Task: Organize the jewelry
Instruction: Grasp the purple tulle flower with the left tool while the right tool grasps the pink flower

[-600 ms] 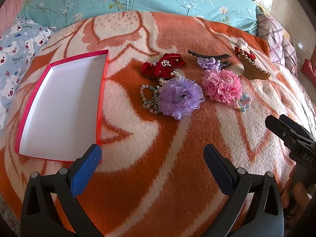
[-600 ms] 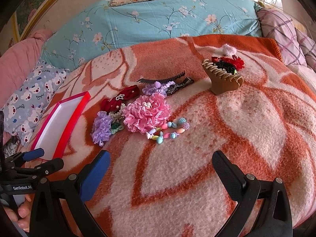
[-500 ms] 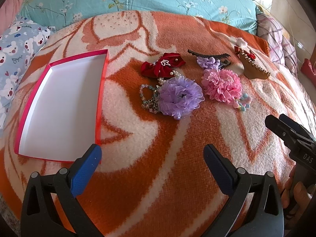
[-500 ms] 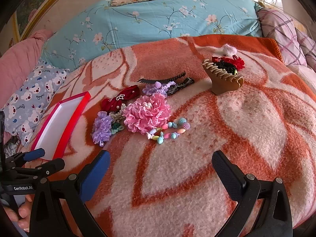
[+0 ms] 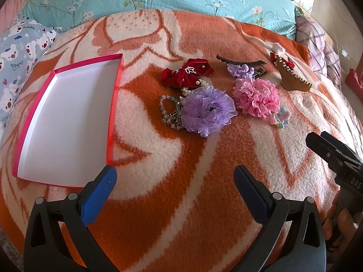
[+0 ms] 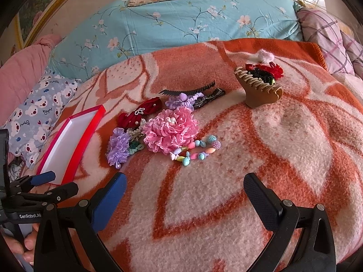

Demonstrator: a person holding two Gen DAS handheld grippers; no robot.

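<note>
Both grippers just hover over the fuzzy orange-and-cream blanket (image 5: pixel 172 204), left gripper (image 5: pixel 174 188) and right gripper (image 6: pixel 185 191) spread wide, holding nothing. The shallow red-rimmed white box (image 5: pixel 114 104) sits left, apart from the pile: frilly purple scrunchie (image 5: pixel 207 111), pink one (image 6: pixel 172 129), pastel bead bracelet (image 6: pixel 195 150). Something beaded underneath, can't tell what.
</note>
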